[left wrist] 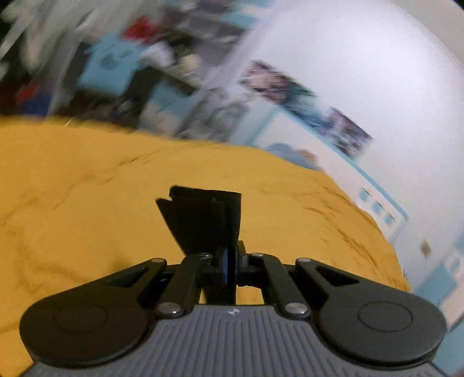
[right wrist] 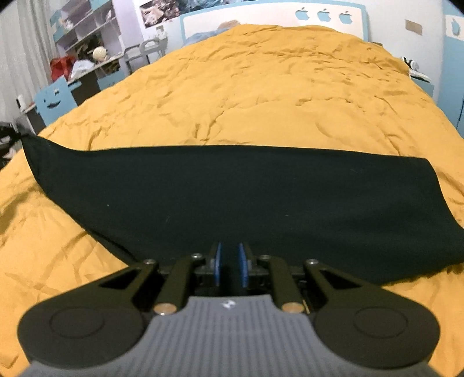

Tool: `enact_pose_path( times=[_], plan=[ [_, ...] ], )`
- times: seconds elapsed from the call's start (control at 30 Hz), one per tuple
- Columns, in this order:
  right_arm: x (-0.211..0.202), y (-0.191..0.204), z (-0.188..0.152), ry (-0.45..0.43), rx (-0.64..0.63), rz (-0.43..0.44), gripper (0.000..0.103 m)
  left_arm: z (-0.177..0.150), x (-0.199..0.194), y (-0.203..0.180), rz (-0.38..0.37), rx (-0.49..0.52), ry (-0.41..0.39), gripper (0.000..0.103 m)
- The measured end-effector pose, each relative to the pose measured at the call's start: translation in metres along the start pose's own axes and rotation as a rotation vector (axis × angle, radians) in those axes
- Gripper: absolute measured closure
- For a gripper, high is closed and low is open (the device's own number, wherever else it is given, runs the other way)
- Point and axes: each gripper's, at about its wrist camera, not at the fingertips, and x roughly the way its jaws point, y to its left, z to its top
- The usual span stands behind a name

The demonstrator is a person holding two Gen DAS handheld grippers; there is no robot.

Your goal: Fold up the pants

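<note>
Gripping one black pants (right wrist: pixel 232 203), two grippers, left gripper (left wrist: pixel 229 261), right gripper (right wrist: pixel 231 266)

Counted: 1 pr black pants (right wrist: pixel 246 200), 1 bed w/ yellow cover (right wrist: pixel 261 95), 3 apple cutouts (right wrist: pixel 324 14) on headboard, 2 grippers (left wrist: pixel 229 220) (right wrist: pixel 230 258).

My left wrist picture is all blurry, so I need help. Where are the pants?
Observer: The pants lie spread side to side across the yellow cover.
Operator: Is my other gripper holding them?
Observer: Yes, the right gripper pinches their near edge.
Operator: Are they flat?
Observer: Mostly. At the picture's left, their end is drawn out into a point.
</note>
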Motion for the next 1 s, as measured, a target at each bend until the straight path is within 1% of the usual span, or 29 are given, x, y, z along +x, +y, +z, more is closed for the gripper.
enact_pose_path(
  times=[0.1, 0.2, 0.23, 0.3, 0.37, 0.43, 0.5, 0.53, 0.6, 0.63, 0.7, 0.73, 0.77, 0.87, 0.97, 1.0],
  plan=[
    [-0.005, -0.008, 0.0, -0.011, 0.034, 0.009, 0.093, -0.006, -0.011, -0.078, -0.034, 0.174, -0.021, 0.099],
    [-0.013, -0.015, -0.001, -0.026, 0.06, 0.022, 0.093, -0.027, -0.017, -0.148, -0.061, 0.339, -0.028, 0.099],
    [-0.015, -0.017, -0.001, -0.03, 0.065, 0.024, 0.093, -0.038, -0.019, -0.173, -0.066, 0.4, -0.026, 0.099],
    [-0.019, -0.022, -0.002, -0.037, 0.078, 0.03, 0.093, -0.064, -0.015, -0.213, -0.085, 0.492, -0.003, 0.099],
    [-0.021, -0.026, -0.002, -0.042, 0.092, 0.035, 0.093, -0.099, -0.014, -0.241, -0.113, 0.569, 0.03, 0.099],
    [-0.022, -0.029, -0.004, -0.041, 0.104, 0.04, 0.093, -0.139, -0.012, -0.262, -0.135, 0.631, 0.092, 0.099],
    [-0.022, -0.031, -0.004, -0.038, 0.11, 0.048, 0.093, -0.19, -0.007, -0.274, -0.158, 0.687, 0.198, 0.099],
    [-0.022, -0.032, -0.005, -0.035, 0.111, 0.053, 0.093, -0.211, -0.005, -0.276, -0.161, 0.716, 0.243, 0.099],
    [-0.022, -0.032, -0.005, -0.029, 0.113, 0.062, 0.092, -0.258, -0.003, -0.275, -0.172, 0.794, 0.356, 0.099],
    [-0.022, -0.032, -0.005, -0.025, 0.113, 0.067, 0.092, -0.277, -0.001, -0.273, -0.175, 0.823, 0.412, 0.099],
    [-0.02, -0.03, -0.006, -0.018, 0.108, 0.079, 0.092, -0.302, -0.001, -0.264, -0.17, 0.852, 0.508, 0.096],
    [-0.019, -0.029, -0.006, -0.014, 0.106, 0.085, 0.092, -0.308, 0.0, -0.261, -0.167, 0.855, 0.535, 0.093],
    [-0.017, -0.028, -0.006, -0.009, 0.106, 0.095, 0.092, -0.31, 0.0, -0.257, -0.182, 0.836, 0.555, 0.087],
    [-0.009, -0.024, -0.005, 0.007, 0.124, 0.131, 0.092, -0.302, 0.004, -0.251, -0.251, 0.76, 0.634, 0.073],
    [0.0, -0.019, -0.001, 0.028, 0.148, 0.175, 0.091, -0.293, 0.012, -0.25, -0.341, 0.673, 0.721, 0.07],
    [0.003, -0.017, 0.001, 0.035, 0.154, 0.19, 0.084, -0.29, 0.013, -0.248, -0.366, 0.64, 0.736, 0.07]
  ],
)
